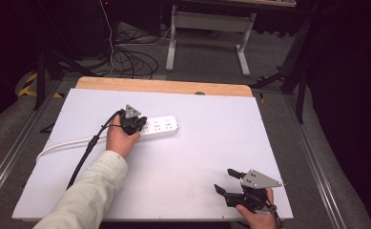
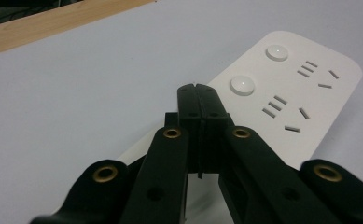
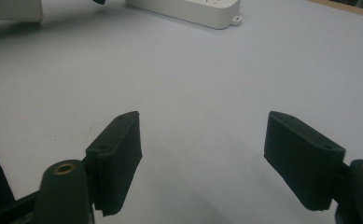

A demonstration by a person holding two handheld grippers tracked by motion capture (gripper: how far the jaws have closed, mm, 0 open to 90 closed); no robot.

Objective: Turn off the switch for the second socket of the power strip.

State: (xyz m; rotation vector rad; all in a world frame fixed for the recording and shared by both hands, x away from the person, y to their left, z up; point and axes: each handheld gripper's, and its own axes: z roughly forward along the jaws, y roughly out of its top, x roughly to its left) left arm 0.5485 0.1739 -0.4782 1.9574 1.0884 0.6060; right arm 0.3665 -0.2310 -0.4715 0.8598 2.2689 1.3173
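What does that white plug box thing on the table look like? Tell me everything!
The power strip is a long, flat white box that looks like smooth plastic, with rounded corners. It lies flat on the white table. Its top has groups of small socket slots and round white buttons. A small tab sticks out at one end, and a white cord trails off leftward. The shut left gripper is over one end of it.

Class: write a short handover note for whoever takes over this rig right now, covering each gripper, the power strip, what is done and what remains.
Left gripper: jaws shut, empty, tips over the white power strip beside a round button; whether they touch it cannot be told.
Right gripper: jaws open, empty, low over the white table at its near right corner, apart from the strip.
Strip lies flat mid-table, cord trailing left.
Done: the left has reached the strip.
Left: probably pressing a button.
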